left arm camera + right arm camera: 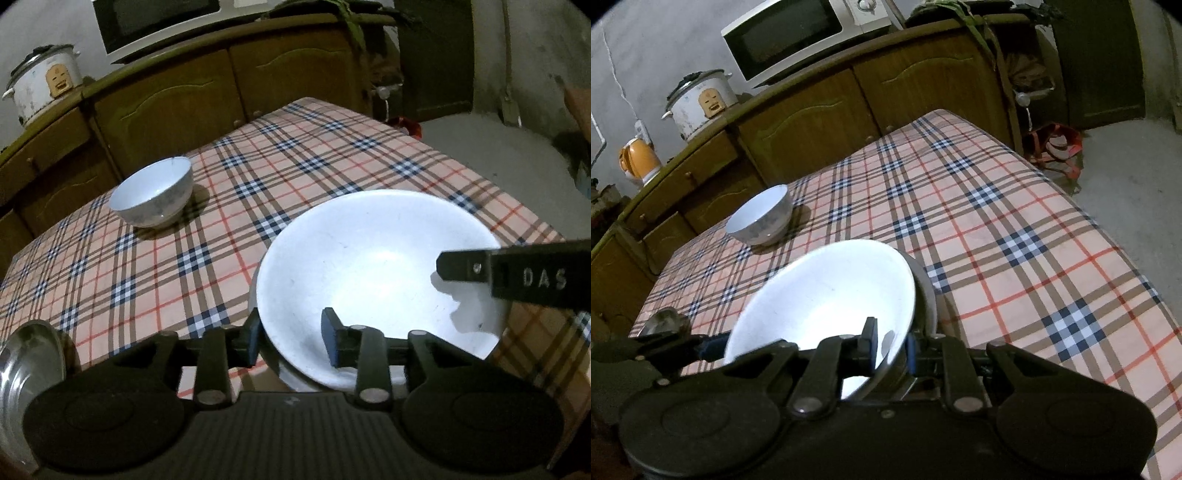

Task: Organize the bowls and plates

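Observation:
A wide white bowl [369,273] [820,295] is tilted over the checked tablecloth [314,155]. My right gripper [891,347] is shut on its near rim; in the left wrist view its black finger [517,275] reaches in from the right. My left gripper [291,343] straddles the opposite rim, one finger outside and one inside, with a gap at the inner pad, so it is open. A grey, metal-looking edge [927,295] shows behind the bowl's right side. A small white bowl [153,195] [761,218] stands upright farther back on the left.
A steel plate [26,373] lies at the table's near left corner. Wooden cabinets [812,122] run behind the table and carry a rice cooker [700,101], a microwave [790,37] and an orange kettle [641,160]. A red bag [1056,144] sits on the floor at right.

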`<action>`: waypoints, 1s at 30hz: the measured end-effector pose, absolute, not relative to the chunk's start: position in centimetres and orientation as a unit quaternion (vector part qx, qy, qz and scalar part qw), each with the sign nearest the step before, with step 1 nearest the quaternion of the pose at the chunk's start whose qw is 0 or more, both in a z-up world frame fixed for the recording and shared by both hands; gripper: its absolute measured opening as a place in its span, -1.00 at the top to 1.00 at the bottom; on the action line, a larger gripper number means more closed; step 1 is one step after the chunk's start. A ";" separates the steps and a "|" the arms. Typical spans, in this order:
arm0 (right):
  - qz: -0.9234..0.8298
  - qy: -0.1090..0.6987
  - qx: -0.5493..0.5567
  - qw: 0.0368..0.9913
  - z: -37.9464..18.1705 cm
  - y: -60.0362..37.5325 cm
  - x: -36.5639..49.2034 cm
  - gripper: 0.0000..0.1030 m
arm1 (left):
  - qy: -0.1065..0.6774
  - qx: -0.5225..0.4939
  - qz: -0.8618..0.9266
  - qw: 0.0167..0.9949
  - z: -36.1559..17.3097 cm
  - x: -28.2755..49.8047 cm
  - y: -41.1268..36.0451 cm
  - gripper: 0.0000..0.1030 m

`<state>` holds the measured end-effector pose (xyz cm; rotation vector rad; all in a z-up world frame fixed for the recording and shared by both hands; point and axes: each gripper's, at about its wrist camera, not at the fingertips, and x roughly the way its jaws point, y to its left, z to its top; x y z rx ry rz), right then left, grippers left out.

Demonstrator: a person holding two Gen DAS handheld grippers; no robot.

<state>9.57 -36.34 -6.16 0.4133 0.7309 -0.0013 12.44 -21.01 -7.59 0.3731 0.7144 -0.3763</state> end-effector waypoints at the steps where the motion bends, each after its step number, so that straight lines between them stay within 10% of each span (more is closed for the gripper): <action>1: -0.001 0.356 0.197 0.914 -6.1 -36.3 9.6 0.60 | 0.344 0.184 -0.182 0.903 -7.7 12.3 -21.1 0.27; 12: -0.007 0.372 0.166 0.913 -6.1 -36.0 10.0 0.61 | 0.339 0.165 -0.185 0.908 -7.2 12.4 -20.6 0.14; 17: -0.030 0.346 0.133 0.928 -4.7 -36.0 9.6 0.11 | 0.343 0.126 -0.177 0.914 -6.3 13.1 -19.2 0.07; 30: -0.064 0.367 0.100 0.923 -5.9 -36.3 9.2 0.11 | 0.349 0.070 -0.161 0.921 -5.4 14.0 -16.6 -0.06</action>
